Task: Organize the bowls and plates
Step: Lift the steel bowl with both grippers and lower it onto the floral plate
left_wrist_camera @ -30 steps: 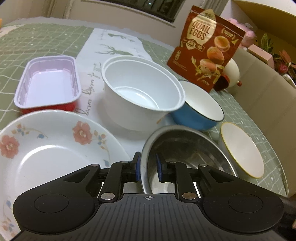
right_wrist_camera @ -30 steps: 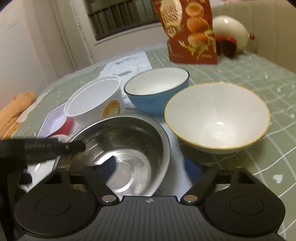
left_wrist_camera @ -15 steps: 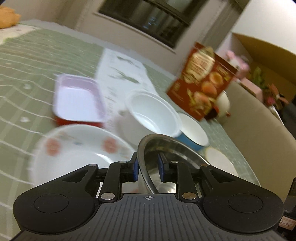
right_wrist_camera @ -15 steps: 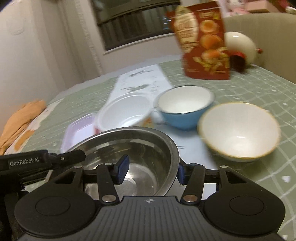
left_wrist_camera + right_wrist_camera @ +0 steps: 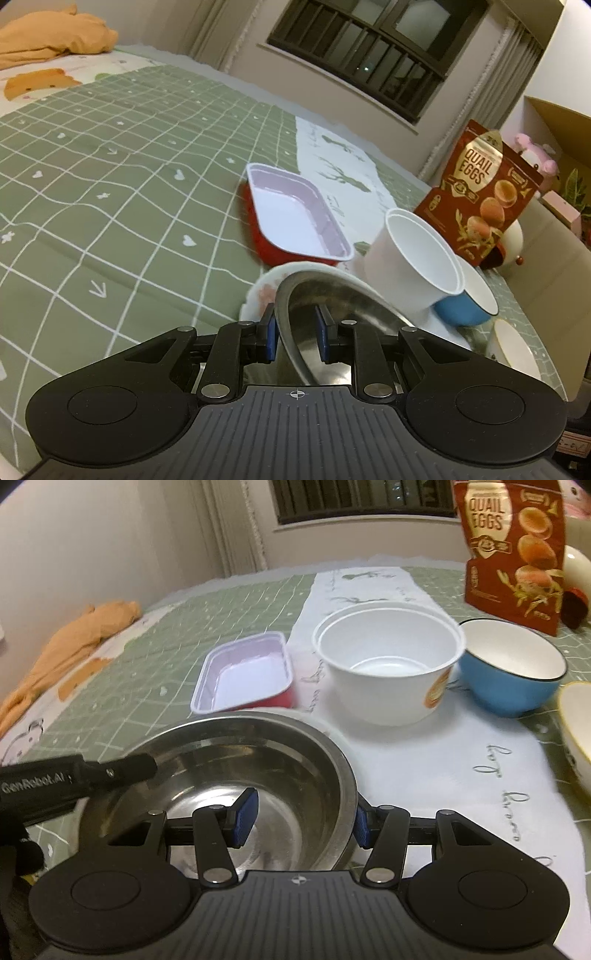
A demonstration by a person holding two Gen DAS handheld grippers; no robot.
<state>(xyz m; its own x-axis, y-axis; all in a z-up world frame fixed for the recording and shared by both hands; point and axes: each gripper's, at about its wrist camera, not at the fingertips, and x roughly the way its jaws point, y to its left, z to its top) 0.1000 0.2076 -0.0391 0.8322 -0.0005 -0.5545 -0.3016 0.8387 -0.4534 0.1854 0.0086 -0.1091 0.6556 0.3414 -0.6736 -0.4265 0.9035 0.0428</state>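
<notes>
Steel bowl (image 5: 221,775), judged rigid, light and slick, was gripped at opposite rims. Left claw (image 5: 295,332) was nearly closed on one rim; right claw (image 5: 301,821) was half-open, straddling the other.

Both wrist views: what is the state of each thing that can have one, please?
steel bowl: empty, tilted, rim between both claws
left claw: shut on that rim
right claw: astride the rim, grip unclear
white tub: upright, empty
blue bowl: upright, empty
red tray: upright, empty
quail egg bag: standing upright
</notes>
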